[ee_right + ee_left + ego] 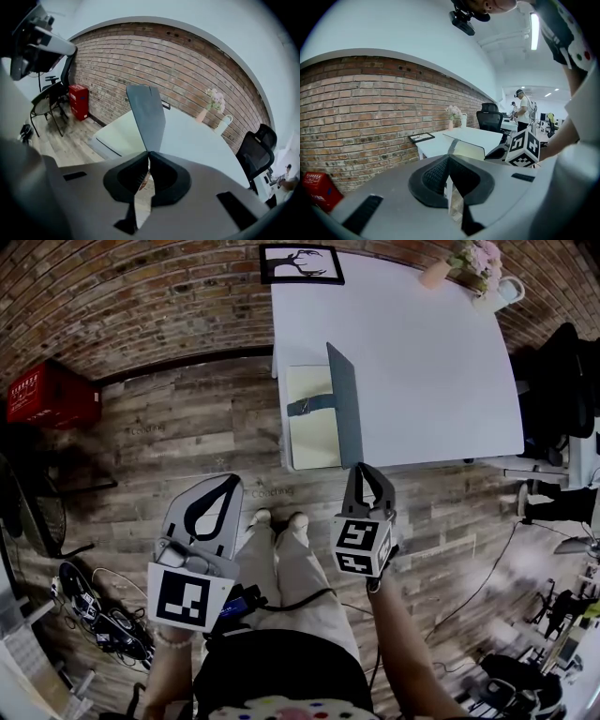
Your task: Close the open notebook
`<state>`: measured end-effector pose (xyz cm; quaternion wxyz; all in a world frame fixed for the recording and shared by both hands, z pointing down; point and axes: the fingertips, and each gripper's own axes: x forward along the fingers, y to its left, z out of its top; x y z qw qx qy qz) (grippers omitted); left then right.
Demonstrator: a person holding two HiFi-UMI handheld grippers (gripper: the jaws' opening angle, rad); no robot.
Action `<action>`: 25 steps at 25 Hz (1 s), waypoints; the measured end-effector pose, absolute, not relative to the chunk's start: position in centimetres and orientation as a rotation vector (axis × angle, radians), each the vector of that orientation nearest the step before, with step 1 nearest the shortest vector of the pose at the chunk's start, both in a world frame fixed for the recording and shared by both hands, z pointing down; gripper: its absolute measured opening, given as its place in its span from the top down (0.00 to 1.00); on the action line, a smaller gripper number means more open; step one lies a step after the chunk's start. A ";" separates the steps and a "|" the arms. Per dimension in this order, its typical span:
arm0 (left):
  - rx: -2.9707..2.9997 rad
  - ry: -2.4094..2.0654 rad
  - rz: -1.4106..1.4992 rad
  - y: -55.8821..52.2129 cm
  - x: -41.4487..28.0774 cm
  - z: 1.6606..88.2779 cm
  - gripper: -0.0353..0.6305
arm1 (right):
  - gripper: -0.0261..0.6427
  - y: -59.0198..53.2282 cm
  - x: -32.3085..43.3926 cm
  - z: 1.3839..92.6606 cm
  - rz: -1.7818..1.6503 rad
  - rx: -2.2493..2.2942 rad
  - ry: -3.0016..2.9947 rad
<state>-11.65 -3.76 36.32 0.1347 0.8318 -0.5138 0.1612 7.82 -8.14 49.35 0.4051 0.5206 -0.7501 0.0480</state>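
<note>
The notebook lies open at the near left corner of the white table (441, 381). Its cream page (312, 423) lies flat, and its grey cover (345, 404) stands nearly upright with a dark strap across the fold. My right gripper (362, 468) is shut and empty, with its tip just short of the table's near edge, below the raised cover (147, 117). My left gripper (228, 480) is shut too and holds nothing. It hangs over the wooden floor, well to the left of the table. In the left gripper view the notebook (466, 149) shows beyond the tips.
A framed picture (300, 263), a vase of flowers (473, 259) and a white jug (507, 292) stand at the table's far side. A red crate (47, 395) sits by the brick wall. A black office chair (562, 381) is at the right; cables (94, 615) lie at the lower left.
</note>
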 end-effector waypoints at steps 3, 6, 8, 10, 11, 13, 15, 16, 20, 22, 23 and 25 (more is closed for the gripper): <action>2.413 -1.486 0.466 -3.7 -12.0 36.4 0.92 | 0.90 -8.1 7.5 49.6 0.059 1.283 -1.861; 2.408 -1.483 0.465 -3.6 -12.1 36.4 0.92 | 0.90 -8.0 7.3 49.8 -0.012 1.244 -1.822; 2.407 -1.483 0.467 -3.6 -12.1 36.4 0.92 | 0.90 -7.9 7.1 50.1 -0.056 1.213 -1.800; 2.409 -1.483 0.467 -3.5 -12.2 36.5 0.92 | 0.90 -7.8 7.0 50.3 -0.085 1.195 -1.780; 2.406 -1.485 0.466 -3.4 -12.3 36.5 0.92 | 0.90 -7.8 6.9 50.4 -0.096 1.188 -1.772; 2.399 -1.490 0.465 -3.2 -12.7 36.6 0.92 | 0.90 -7.7 6.6 50.8 -0.114 1.163 -1.762; 2.396 -1.495 0.466 -3.0 -12.9 36.7 0.92 | 0.90 -7.6 6.4 51.2 -0.113 1.131 -1.767; 2.396 -1.495 0.467 -3.0 -13.0 36.7 0.92 | 0.90 -7.5 6.3 51.4 -0.105 1.115 -1.770; 2.384 -1.499 0.454 -2.7 -13.3 36.5 0.92 | 0.87 -7.2 6.0 52.3 -0.016 1.036 -1.787; 2.381 -1.501 0.448 -2.6 -13.4 36.5 0.92 | 0.87 -7.1 5.8 52.6 0.043 1.001 -1.813; 2.382 -1.502 0.446 -2.6 -13.4 36.5 0.92 | 0.87 -7.0 5.7 52.7 0.071 0.986 -1.829; 2.390 -1.501 0.443 -2.5 -13.4 36.4 0.92 | 0.87 -6.6 5.4 52.8 0.140 0.956 -1.871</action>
